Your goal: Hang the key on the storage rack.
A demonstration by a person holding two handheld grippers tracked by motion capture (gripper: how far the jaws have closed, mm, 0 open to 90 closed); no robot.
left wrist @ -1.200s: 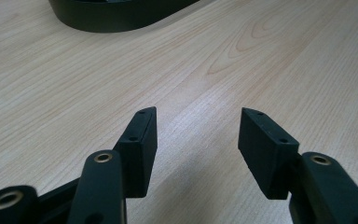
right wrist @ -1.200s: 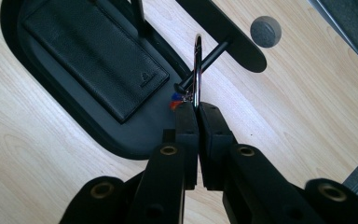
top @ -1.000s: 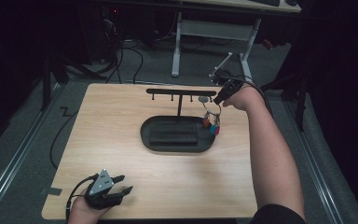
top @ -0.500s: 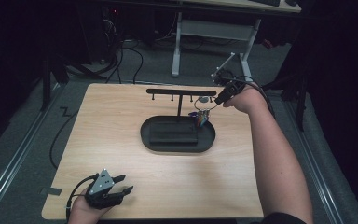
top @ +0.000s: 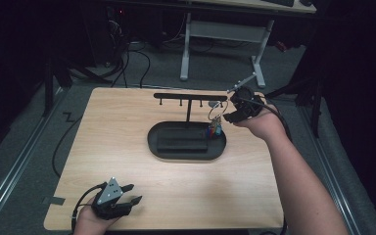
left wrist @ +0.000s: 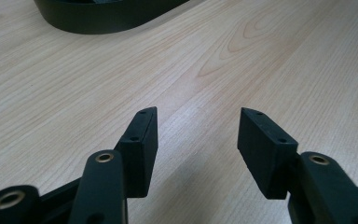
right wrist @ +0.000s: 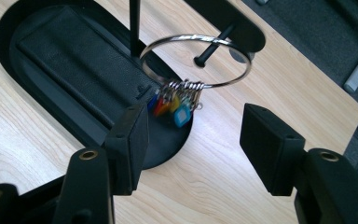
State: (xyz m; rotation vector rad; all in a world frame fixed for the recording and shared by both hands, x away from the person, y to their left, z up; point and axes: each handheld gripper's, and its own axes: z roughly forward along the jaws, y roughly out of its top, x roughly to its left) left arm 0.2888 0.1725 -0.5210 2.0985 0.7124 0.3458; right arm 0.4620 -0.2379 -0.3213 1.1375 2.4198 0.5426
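Observation:
A black stand has an oval base [top: 164, 147] and a crossbar with pegs [top: 176, 96]. A metal key ring with coloured tags [top: 214, 129] hangs from the bar's right-hand peg. In the right gripper view the ring and tags [right wrist: 181, 108] dangle from the peg [right wrist: 210, 47] over the base's end. My right gripper [top: 231, 113] [right wrist: 193, 119] is just right of the ring. Its jaws have just been opening and stand open with nothing between them. My left gripper [top: 129, 195] [left wrist: 198, 116] rests near the table's front left edge, open and holding nothing.
The wooden table [top: 127, 122] shows bare wood around the stand. The base's rim [left wrist: 107, 21] lies well ahead of the left jaws. A white desk frame [top: 220, 34] and cables [top: 137, 58] stand on the floor behind the table.
The right gripper's jaws opened and let go of the key ring, which now hangs on the peg closer to the post. The right hand drew back slightly. The left gripper stayed put.

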